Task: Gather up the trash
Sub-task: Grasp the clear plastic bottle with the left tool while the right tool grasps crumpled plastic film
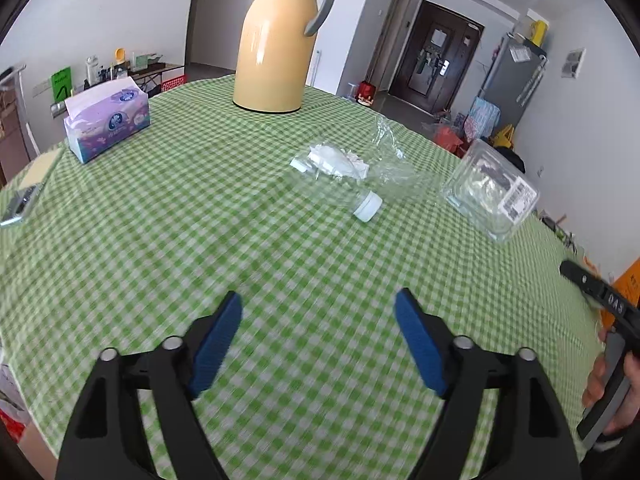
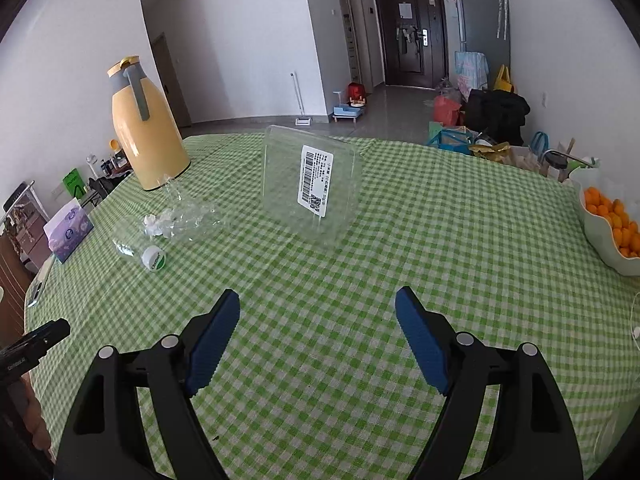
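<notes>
On the green checked tablecloth point(image 1: 200, 240) lie a clear plastic bottle with a white cap point(image 1: 367, 206), a crumpled white tissue point(image 1: 340, 160) in clear wrap, and a clear plastic clamshell box with a barcode label point(image 1: 494, 192). My left gripper point(image 1: 318, 308) hovers open above bare cloth, short of the bottle. In the right wrist view the clamshell box point(image 2: 310, 184) stands ahead of my right gripper point(image 2: 318, 308), whose blue pads are wide apart with nothing between them. The bottle cap point(image 2: 154, 258) and tissue point(image 2: 158, 222) lie to its left.
A tall yellow thermos jug point(image 1: 280, 40) stands at the far side, a purple tissue box point(image 1: 106, 122) at the left. A white bowl of orange fruit point(image 2: 612, 224) sits at the right edge. The other hand-held gripper shows at each view's border point(image 1: 600, 300).
</notes>
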